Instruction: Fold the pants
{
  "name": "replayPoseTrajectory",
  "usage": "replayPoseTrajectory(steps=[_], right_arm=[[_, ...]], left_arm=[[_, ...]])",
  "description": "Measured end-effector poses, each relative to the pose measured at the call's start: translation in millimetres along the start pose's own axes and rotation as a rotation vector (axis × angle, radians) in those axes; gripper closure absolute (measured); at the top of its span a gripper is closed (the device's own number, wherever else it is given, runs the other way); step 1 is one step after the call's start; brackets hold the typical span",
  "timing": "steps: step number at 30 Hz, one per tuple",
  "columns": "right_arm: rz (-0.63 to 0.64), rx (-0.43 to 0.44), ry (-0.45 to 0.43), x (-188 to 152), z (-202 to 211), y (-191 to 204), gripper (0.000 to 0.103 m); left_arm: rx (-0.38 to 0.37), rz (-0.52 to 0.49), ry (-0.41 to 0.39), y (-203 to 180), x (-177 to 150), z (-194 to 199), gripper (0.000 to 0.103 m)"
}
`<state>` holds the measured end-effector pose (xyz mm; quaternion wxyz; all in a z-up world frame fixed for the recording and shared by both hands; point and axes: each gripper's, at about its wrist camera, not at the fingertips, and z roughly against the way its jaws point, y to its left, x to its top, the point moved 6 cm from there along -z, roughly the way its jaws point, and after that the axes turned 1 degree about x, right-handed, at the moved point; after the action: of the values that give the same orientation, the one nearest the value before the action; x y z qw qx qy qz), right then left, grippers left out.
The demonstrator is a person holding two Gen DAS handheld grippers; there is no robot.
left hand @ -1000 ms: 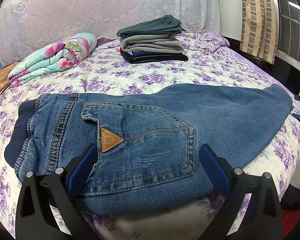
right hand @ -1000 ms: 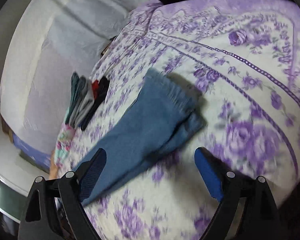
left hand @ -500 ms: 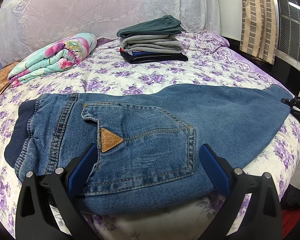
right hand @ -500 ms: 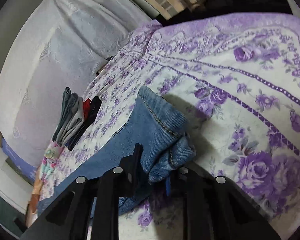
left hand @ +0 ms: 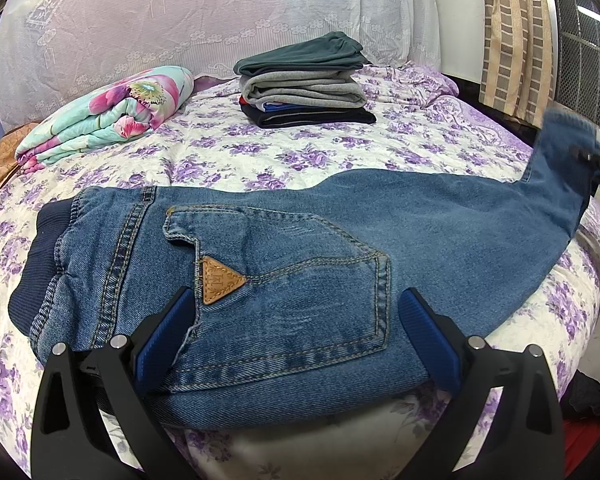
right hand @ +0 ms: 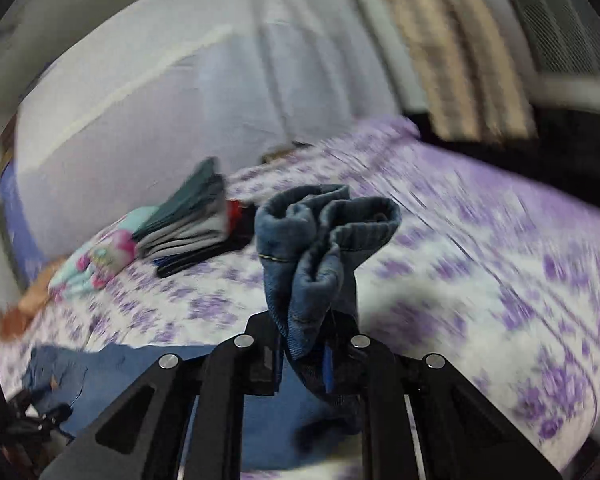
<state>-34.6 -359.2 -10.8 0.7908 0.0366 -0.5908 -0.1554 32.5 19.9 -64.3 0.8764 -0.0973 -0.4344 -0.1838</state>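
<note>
With the jeans (left hand: 284,240) lying across the bed (left hand: 260,160), the right gripper (right hand: 302,364), jaws clamped on their hems, is lifting; carrying them level toward the waistband, where the left gripper (left hand: 296,336) is hovering with jaws apart, should give a square fold.

The pants (left hand: 284,264) lie across the near bed (left hand: 220,160); far behind them sits a clothes stack (left hand: 300,80), a folded blanket (left hand: 112,112) to its left.

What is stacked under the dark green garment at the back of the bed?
Under the dark green garment lies a folded grey one, then slivers of red and blue, then a dark piece at the bottom on the floral bedspread. How many items the middle holds cannot be seen.
</note>
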Motion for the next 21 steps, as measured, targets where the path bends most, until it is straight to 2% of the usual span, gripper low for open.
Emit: replayPoseTrajectory(steps=[4,7,10,13,17,19,21], right_arm=[[0.153,0.111,0.013,2.2,-4.4,75.1,0.088],[0.309,0.164,0.068,-24.4,-18.9,134.1,0.088],[0.488,0.196,0.134,-70.7,-34.6,185.5,0.088],[0.599,0.193,0.162,-103.5,-39.4,209.7,0.088],[0.620,0.192,0.160,-104.0,-30.9,208.9,0.088],[0.723,0.171,0.227,-120.4,-36.6,214.3,0.087],[0.801,0.146,0.225,-133.5,-34.1,221.3,0.084]], left_arm=[[-0.005,0.010,-0.008,-0.4,0.5,2.1,0.005],[-0.008,0.015,-0.012,-0.8,0.6,3.2,0.005],[-0.007,0.014,-0.011,-0.8,0.5,3.2,0.005],[-0.007,0.015,-0.011,-1.1,0.9,2.9,0.005],[-0.007,0.013,-0.011,-0.9,0.7,3.0,0.005],[-0.008,0.015,-0.012,-0.7,0.5,3.2,0.005],[-0.008,0.015,-0.012,-0.6,0.5,3.2,0.005]])
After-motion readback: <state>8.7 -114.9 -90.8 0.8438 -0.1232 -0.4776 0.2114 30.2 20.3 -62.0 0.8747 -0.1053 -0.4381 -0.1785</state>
